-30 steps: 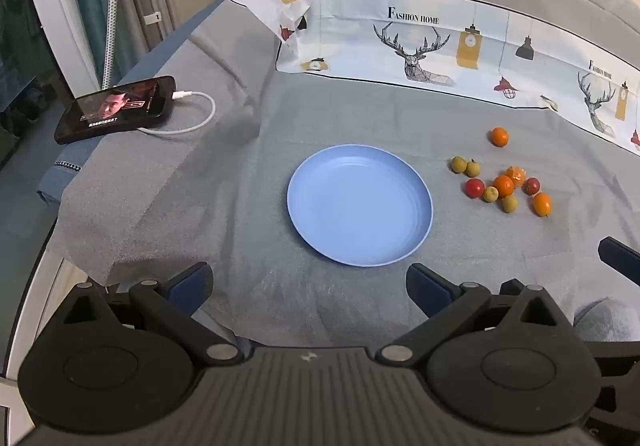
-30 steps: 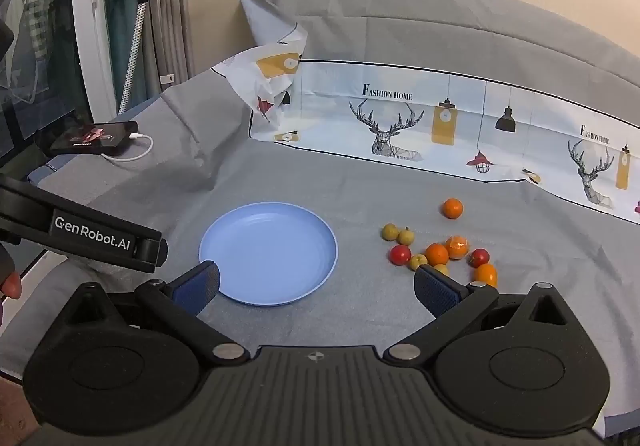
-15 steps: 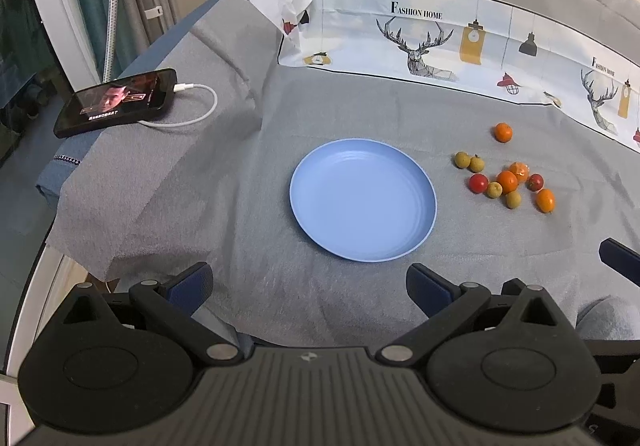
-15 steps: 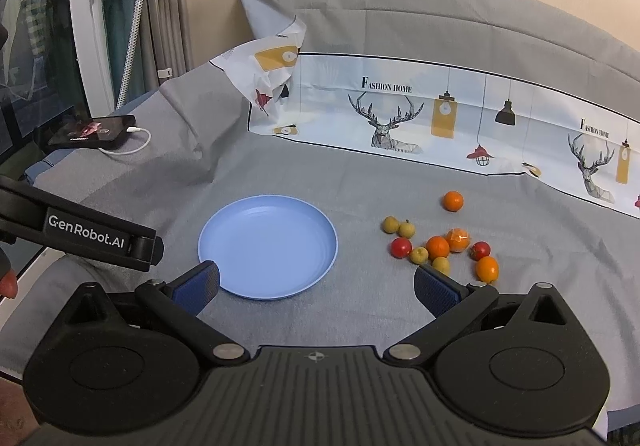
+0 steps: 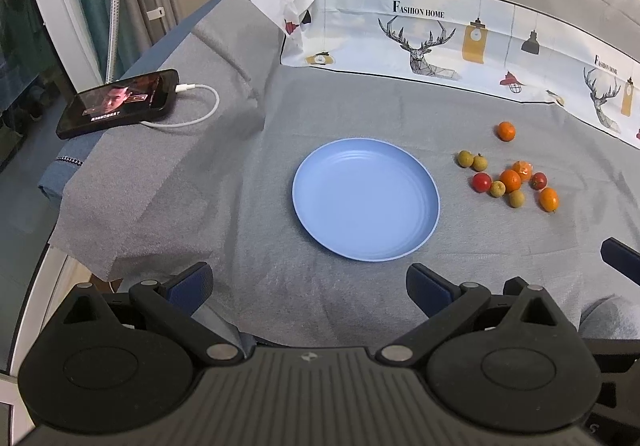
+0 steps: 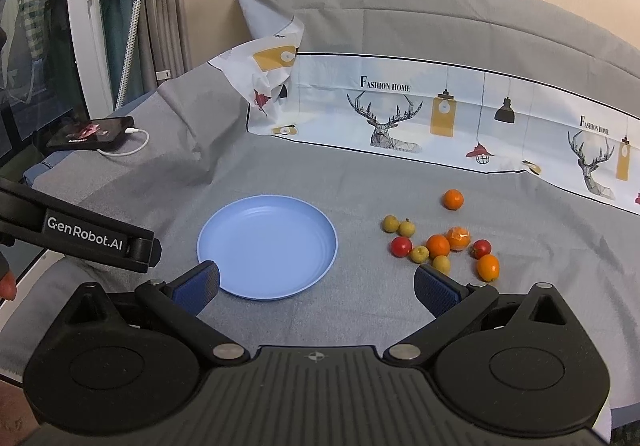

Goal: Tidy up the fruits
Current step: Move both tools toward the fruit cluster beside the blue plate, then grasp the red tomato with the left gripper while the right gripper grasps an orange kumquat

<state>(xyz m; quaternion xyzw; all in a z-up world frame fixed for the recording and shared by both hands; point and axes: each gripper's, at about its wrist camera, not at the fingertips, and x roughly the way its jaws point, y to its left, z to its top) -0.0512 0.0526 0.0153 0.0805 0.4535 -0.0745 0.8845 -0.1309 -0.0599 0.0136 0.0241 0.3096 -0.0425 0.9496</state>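
Fruits [image 6: 440, 244] loose right of centre, blue plate [image 6: 267, 246] empty. My right gripper [image 6: 316, 288] and left gripper [image 5: 308, 286]: jaws wide, holding nothing. Approach nearest yellow-green fruit [image 6: 441, 264] low, close gently—round, will roll.

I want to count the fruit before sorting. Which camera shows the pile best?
The right wrist view: the fruit pile sits nearer and larger, each piece separate, beside the plate. The left wrist view shows the same pile smaller, off to the right.

left wrist: we look steeply down from the near edge | right wrist: we sit lower, facing the back wall | shared: blue plate [image 5: 366, 202] [image 6: 267, 246], fruit cluster [image 5: 510, 178] [image 6: 440, 246], phone [image 5: 118, 102] [image 6: 91, 132]
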